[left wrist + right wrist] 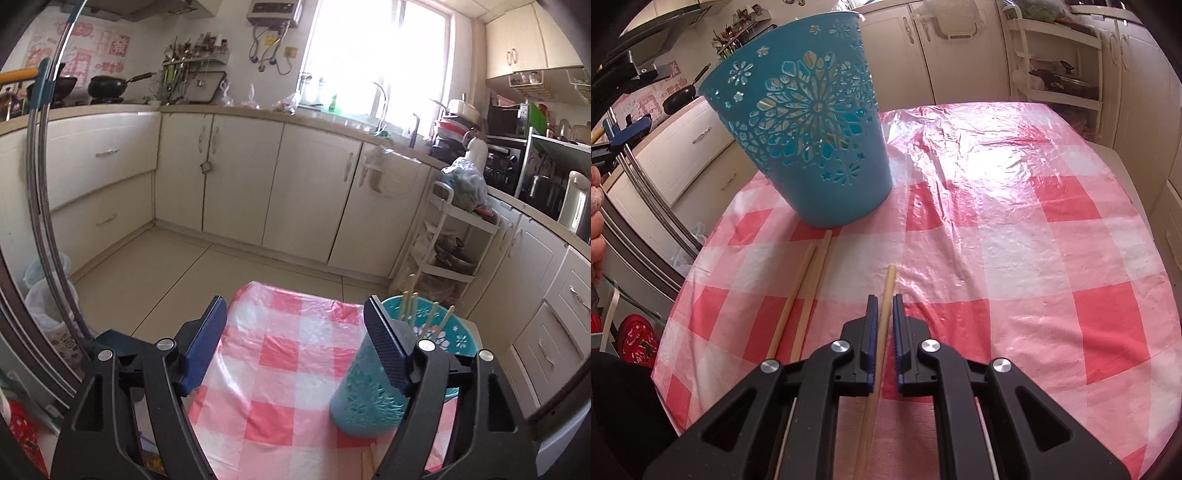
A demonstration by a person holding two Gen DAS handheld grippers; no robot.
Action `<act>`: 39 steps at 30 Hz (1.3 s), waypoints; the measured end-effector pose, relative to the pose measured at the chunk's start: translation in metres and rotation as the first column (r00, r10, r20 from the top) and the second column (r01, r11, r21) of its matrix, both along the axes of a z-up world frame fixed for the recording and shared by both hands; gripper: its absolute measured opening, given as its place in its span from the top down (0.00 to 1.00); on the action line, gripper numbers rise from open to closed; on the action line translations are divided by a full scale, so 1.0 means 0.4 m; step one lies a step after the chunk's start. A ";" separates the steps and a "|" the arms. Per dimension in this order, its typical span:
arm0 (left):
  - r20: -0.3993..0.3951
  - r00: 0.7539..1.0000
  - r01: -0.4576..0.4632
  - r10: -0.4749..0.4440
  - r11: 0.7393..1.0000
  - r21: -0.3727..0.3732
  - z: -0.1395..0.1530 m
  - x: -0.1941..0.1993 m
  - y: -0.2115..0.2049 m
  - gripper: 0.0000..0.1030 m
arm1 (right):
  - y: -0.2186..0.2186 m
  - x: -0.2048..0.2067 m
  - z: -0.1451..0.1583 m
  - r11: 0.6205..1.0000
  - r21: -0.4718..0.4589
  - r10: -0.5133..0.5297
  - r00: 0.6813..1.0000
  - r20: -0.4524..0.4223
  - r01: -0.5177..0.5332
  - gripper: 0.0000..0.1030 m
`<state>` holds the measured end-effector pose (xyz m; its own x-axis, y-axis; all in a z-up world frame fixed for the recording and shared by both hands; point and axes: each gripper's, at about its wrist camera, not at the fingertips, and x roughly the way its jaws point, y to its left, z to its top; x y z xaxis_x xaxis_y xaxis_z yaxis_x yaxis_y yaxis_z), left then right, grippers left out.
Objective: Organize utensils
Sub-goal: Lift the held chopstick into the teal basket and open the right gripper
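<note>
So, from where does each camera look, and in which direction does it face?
Left wrist: sits behind the open left gripper, facing across the checked tablecloth to the kitchen cabinets; only its fingers show.
Right wrist: sits behind the right gripper, angled down at the table; its jaws flank a chopstick, a hand at the left edge.
Shared: the blue basket, the tablecloth.

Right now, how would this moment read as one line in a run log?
left hand-held gripper: open, empty | right hand-held gripper: shut on chopstick | blue basket: holds chopsticks | two chopsticks: on tablecloth
</note>
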<state>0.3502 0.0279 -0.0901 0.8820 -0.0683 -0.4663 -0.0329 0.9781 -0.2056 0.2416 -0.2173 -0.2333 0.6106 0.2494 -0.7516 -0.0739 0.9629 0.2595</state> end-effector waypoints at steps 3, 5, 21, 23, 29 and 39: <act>-0.014 1.000 -0.025 0.025 1.000 0.008 -0.008 0.004 0.025 0.29 | 0.034 -0.001 0.005 0.996 -0.084 0.016 1.000 0.010 -0.015 0.86; -0.001 1.000 -0.031 0.031 0.999 0.015 -0.005 0.000 0.032 0.29 | 0.066 -0.001 0.006 0.983 -0.182 0.036 0.999 0.016 -0.033 0.87; -0.013 1.000 -0.020 0.020 1.000 0.002 -0.002 0.004 0.028 0.29 | -0.033 0.000 0.328 0.986 0.163 -0.017 0.967 0.253 -0.025 0.95; -0.014 1.000 -0.020 0.020 1.000 0.000 -0.002 0.004 0.028 0.29 | -0.030 0.034 0.406 0.979 0.202 -0.032 0.943 0.330 -0.038 0.95; -0.022 0.999 -0.023 0.023 1.000 -0.007 -0.004 0.008 0.025 0.28 | 0.010 0.176 0.550 0.968 0.252 -0.133 0.848 0.512 -0.001 0.95; -0.023 1.000 -0.017 0.016 1.000 -0.012 -0.007 0.016 0.018 0.27 | 0.039 0.321 0.462 0.971 0.181 -0.226 0.831 0.508 0.153 0.94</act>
